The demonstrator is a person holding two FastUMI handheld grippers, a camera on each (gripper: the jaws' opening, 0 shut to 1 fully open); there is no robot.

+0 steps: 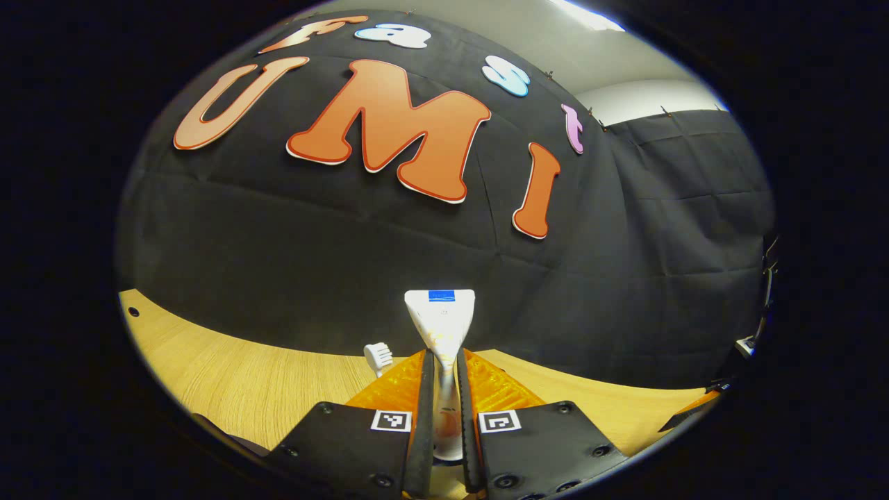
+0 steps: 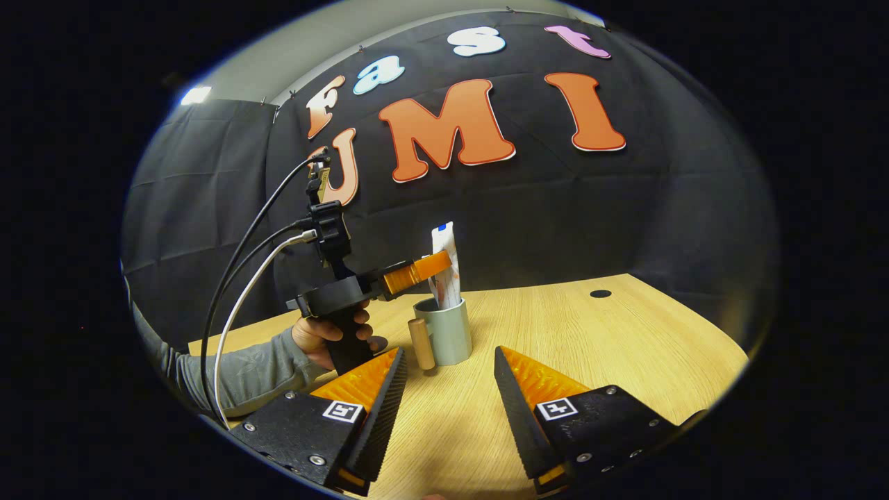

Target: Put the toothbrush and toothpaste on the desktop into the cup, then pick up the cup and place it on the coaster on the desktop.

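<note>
My left gripper [image 1: 444,362] is shut on a white toothpaste tube [image 1: 440,321] that stands upright with its flat end up. A white toothbrush head [image 1: 378,356] pokes up just left of the fingers; its handle is hidden. In the right gripper view a hand [image 2: 326,340] holds the left gripper [image 2: 417,272] over a grey cup [image 2: 450,332] with a wooden handle [image 2: 421,344]. The toothpaste tube [image 2: 444,260] is still held, and its lower end dips inside the cup. My right gripper [image 2: 448,389] is open near the table's front, short of the cup, with nothing between its fingers.
The wooden desktop [image 2: 611,347] stretches to the right of the cup, with a small dark round hole [image 2: 601,294] near its back edge. Cables [image 2: 243,278] hang from the left gripper. A grey sleeve [image 2: 236,375] lies low at the left.
</note>
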